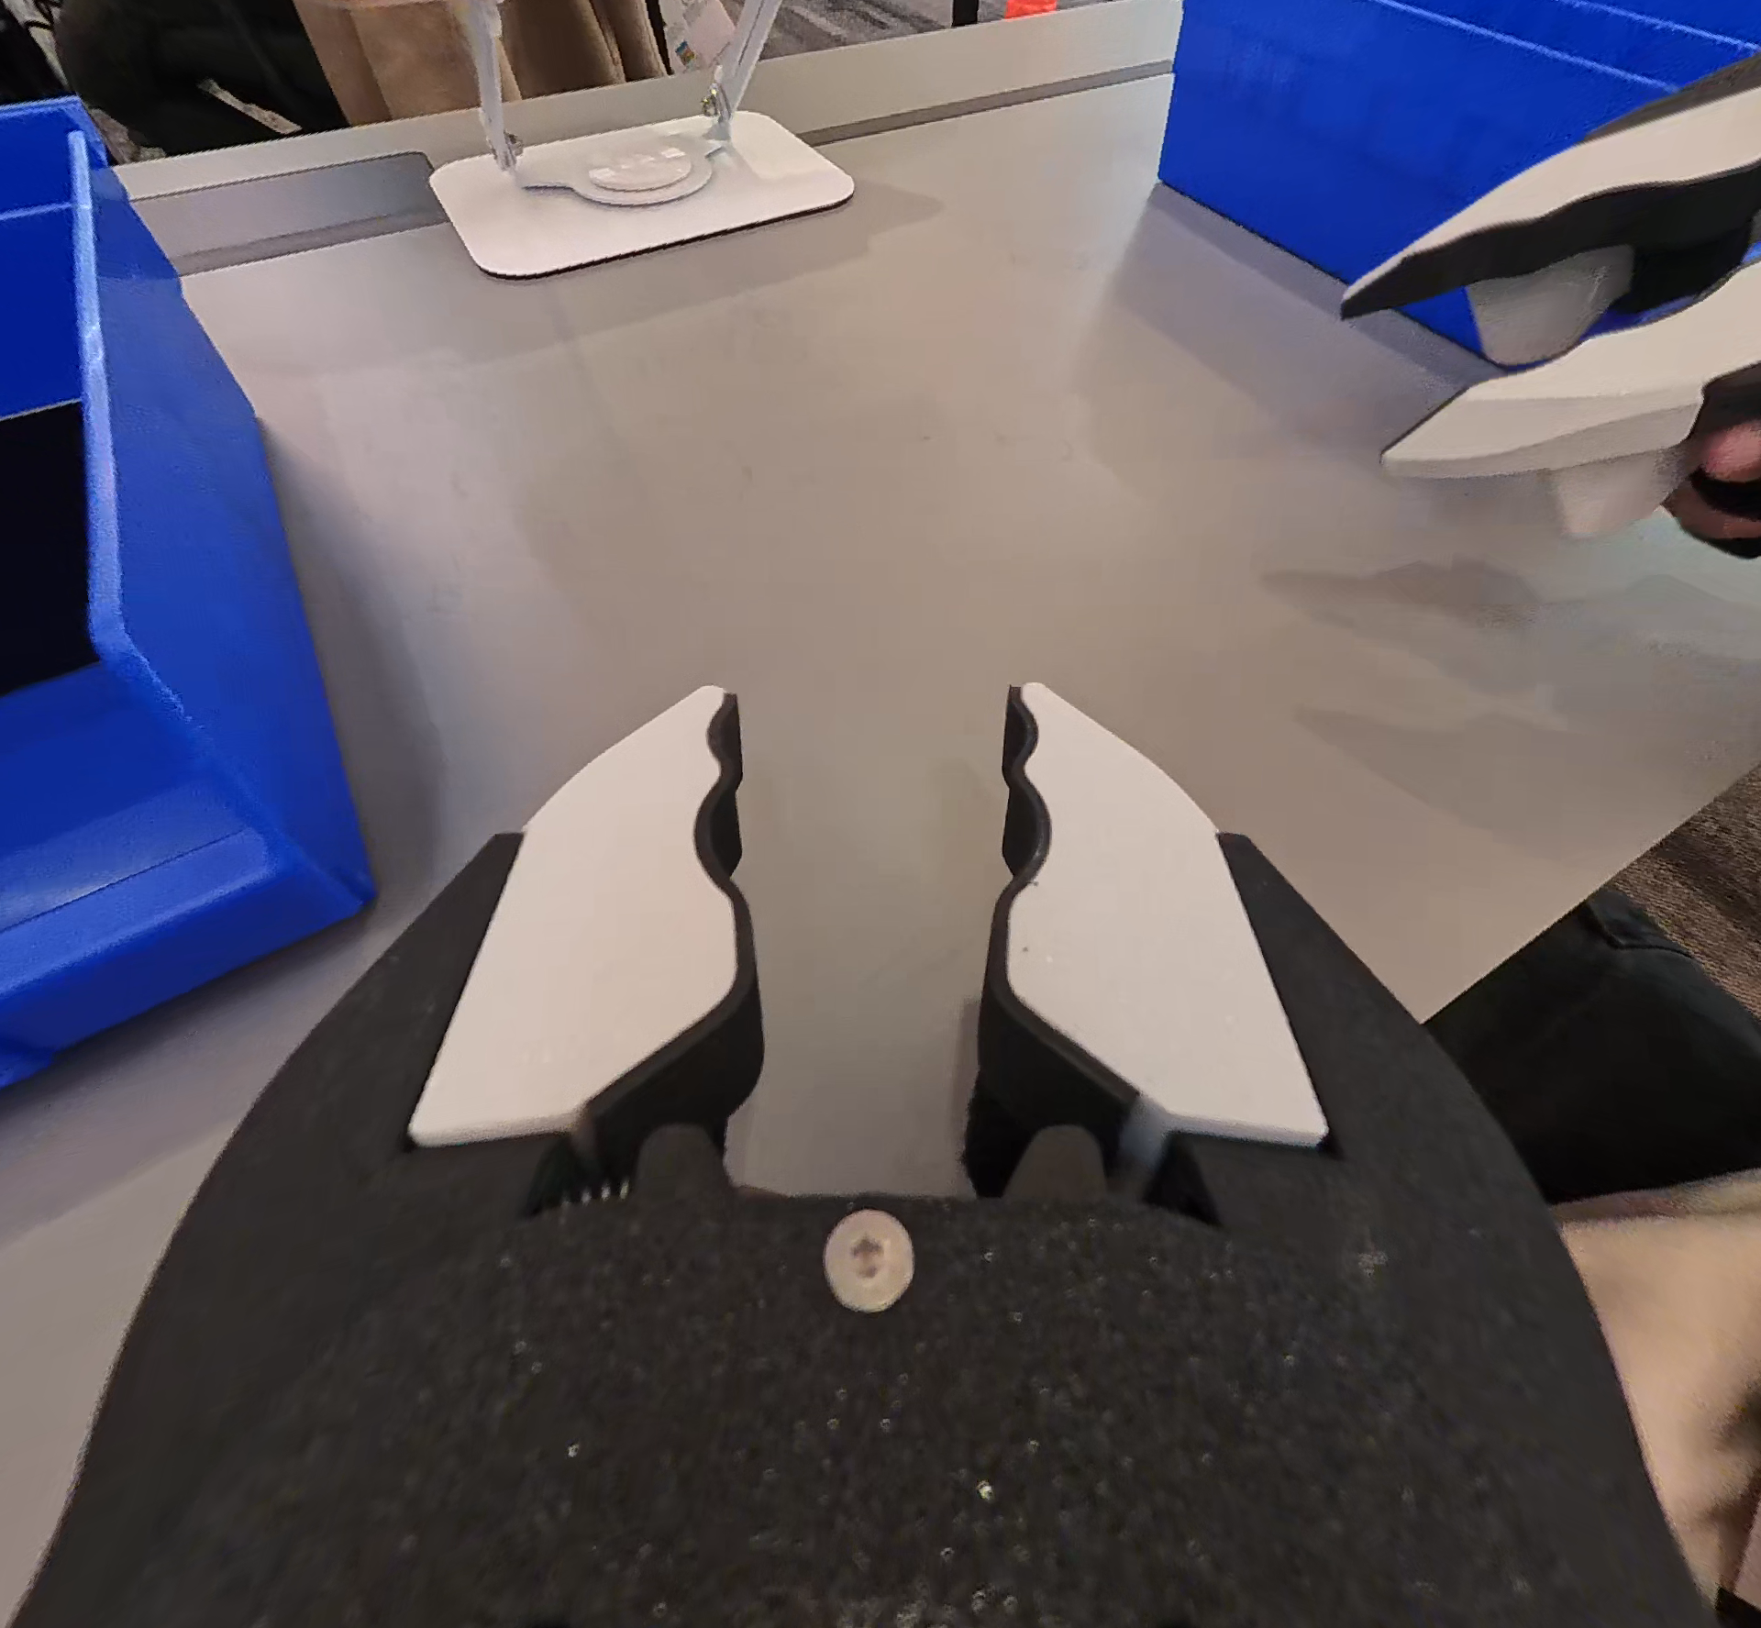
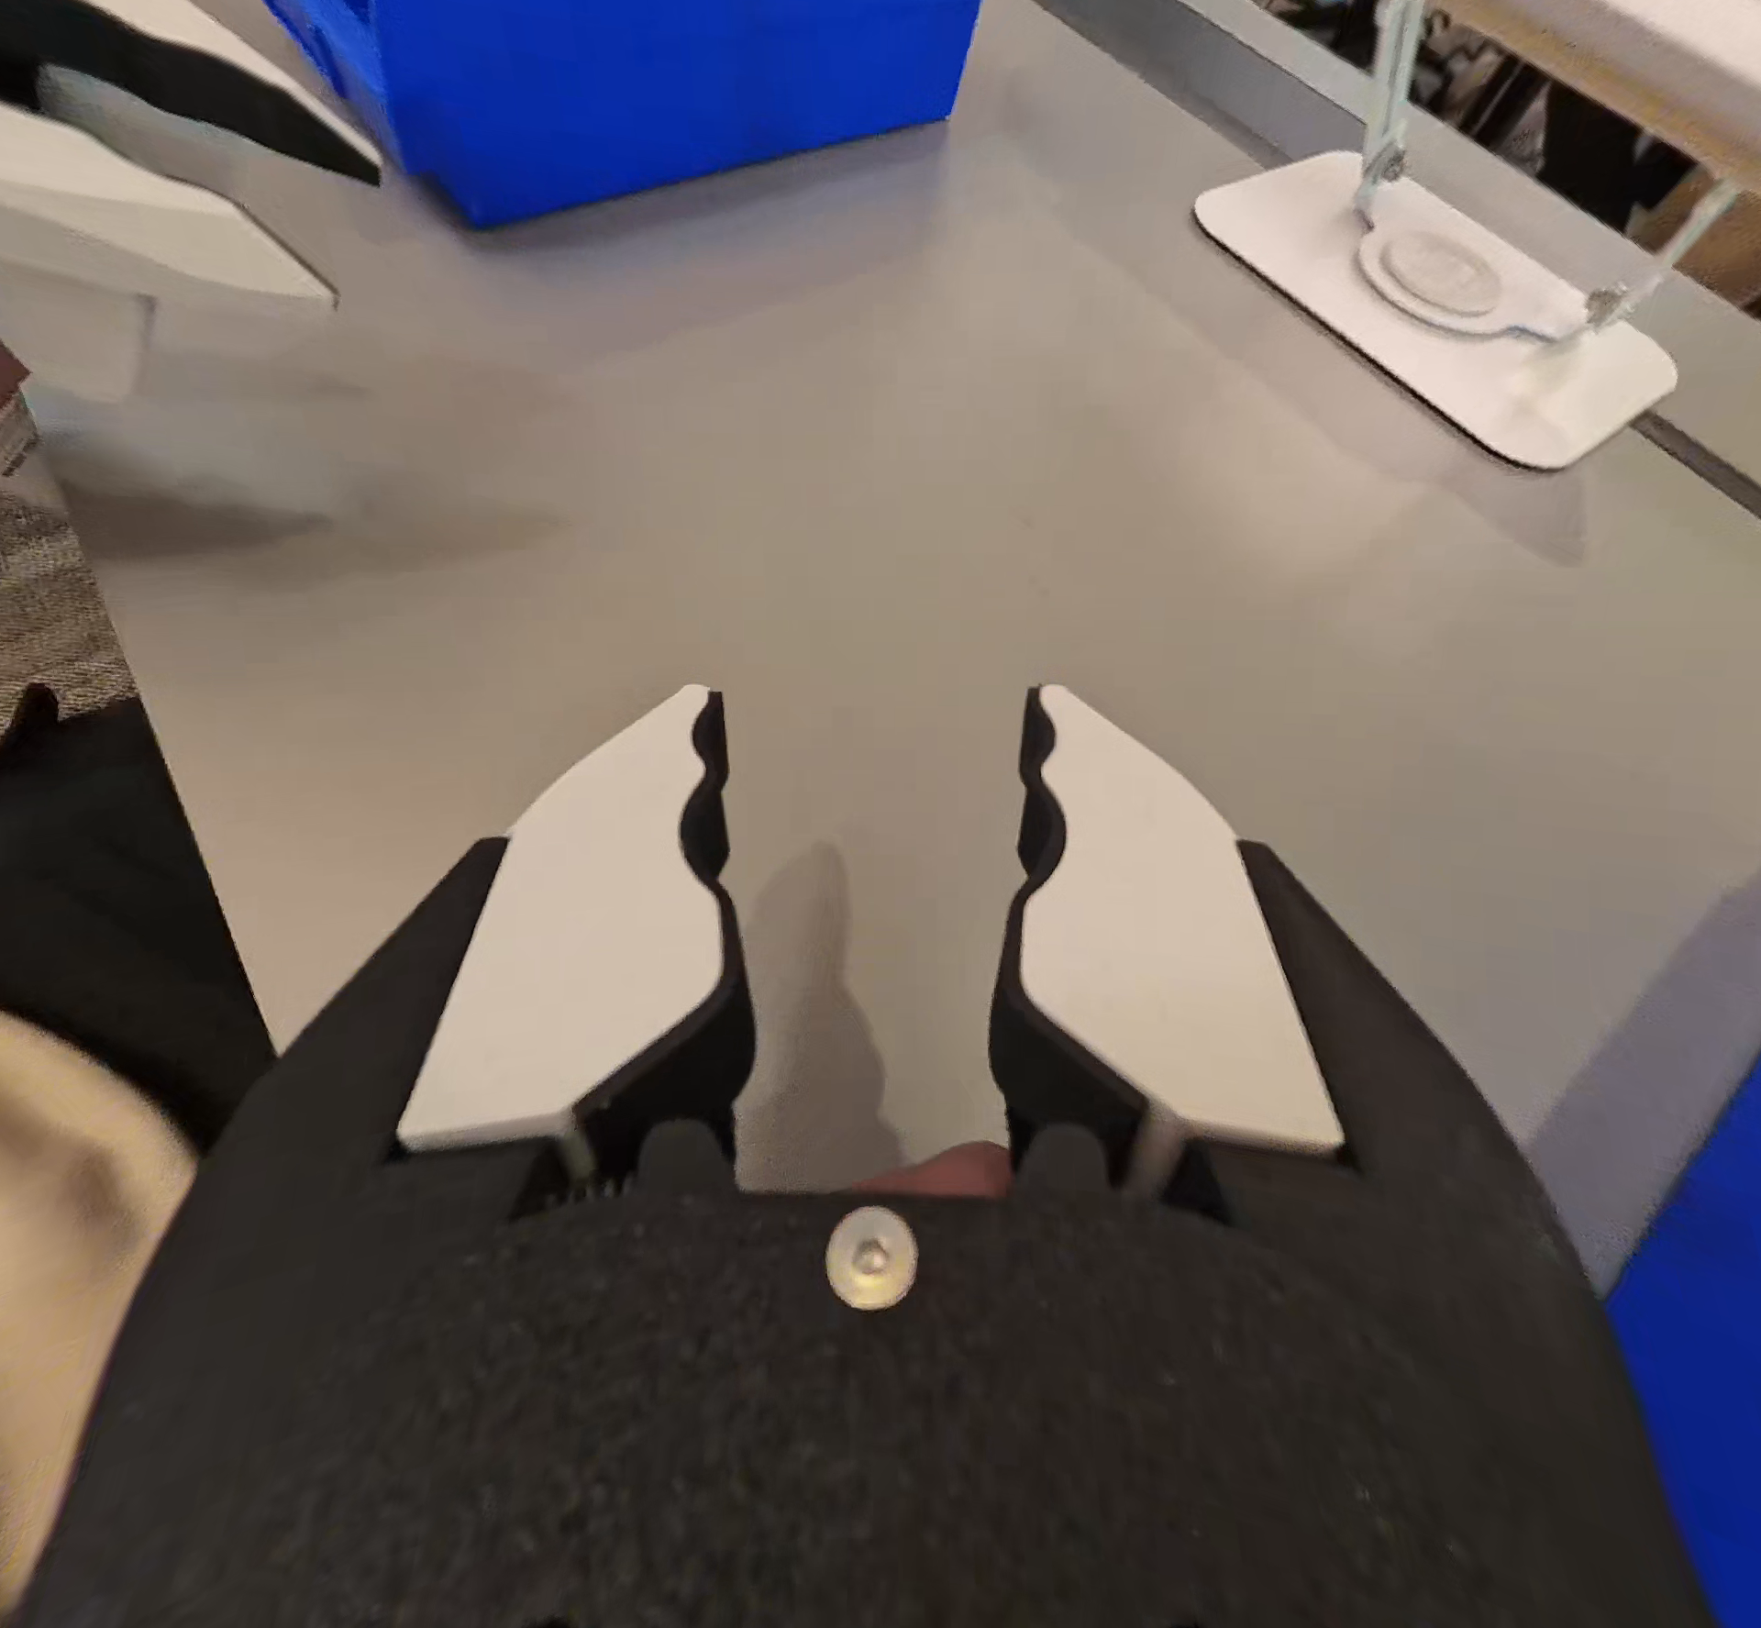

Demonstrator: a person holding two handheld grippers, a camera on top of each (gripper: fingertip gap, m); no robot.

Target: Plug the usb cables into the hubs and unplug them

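Note:
No usb cable or hub shows in either view. My left gripper (image 1: 872,696) is open and empty, held over the bare grey table (image 1: 858,458). My right gripper (image 2: 874,694) is also open and empty over the table (image 2: 858,486). The right gripper shows at the right edge of the left wrist view (image 1: 1367,386), turned on its side with its jaws apart. The left gripper shows at the upper left of the right wrist view (image 2: 354,234), blurred. The insides of the blue bins are mostly hidden.
A blue bin (image 1: 172,725) stands at the table's left and another (image 1: 1382,105) at the far right. The right wrist view shows one bin (image 2: 667,39) ahead. A white stand base (image 1: 638,191) (image 2: 1429,315) sits at the table's back edge, holding a board.

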